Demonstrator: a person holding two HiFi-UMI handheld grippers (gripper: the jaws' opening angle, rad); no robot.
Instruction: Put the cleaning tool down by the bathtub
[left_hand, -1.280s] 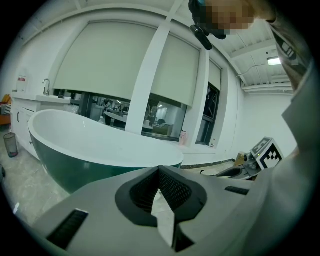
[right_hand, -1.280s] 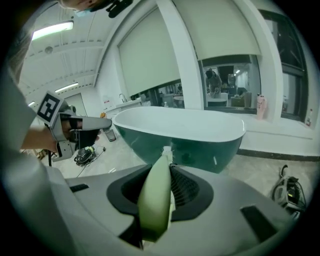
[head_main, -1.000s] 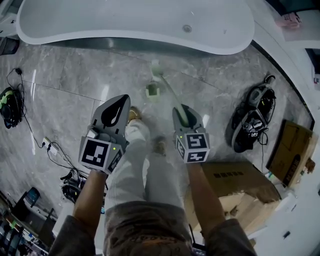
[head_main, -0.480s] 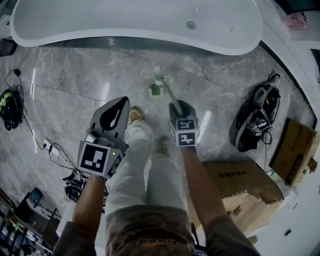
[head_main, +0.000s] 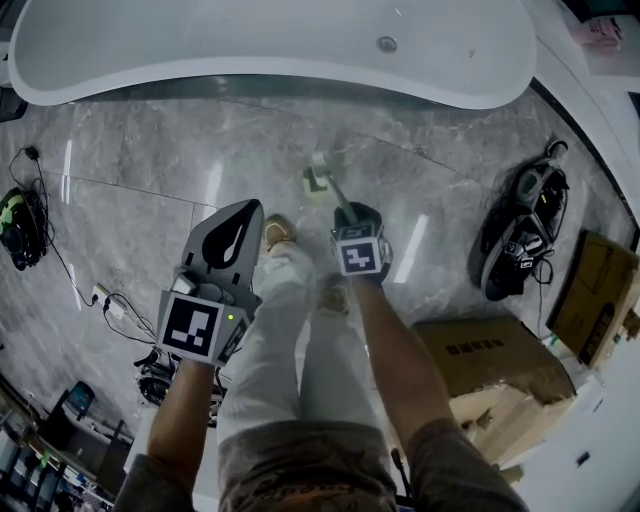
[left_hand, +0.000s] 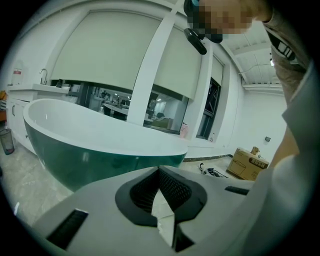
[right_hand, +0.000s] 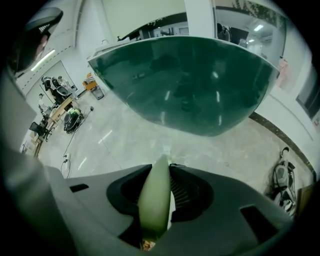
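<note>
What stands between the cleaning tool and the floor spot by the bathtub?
Nothing visible does. The cleaning tool, clamped in the right gripper's jaws, hangs over bare floor in front of the bathtub. The person's shoe sits off to the side.

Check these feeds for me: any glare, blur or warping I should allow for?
Head view: sharp, but light streaks glare off the glossy floor. Left gripper view: fisheye bends the bathtub, corners black. Right gripper view: the cleaning tool is blurred near the lens; reflections on the bathtub's dark side.
</note>
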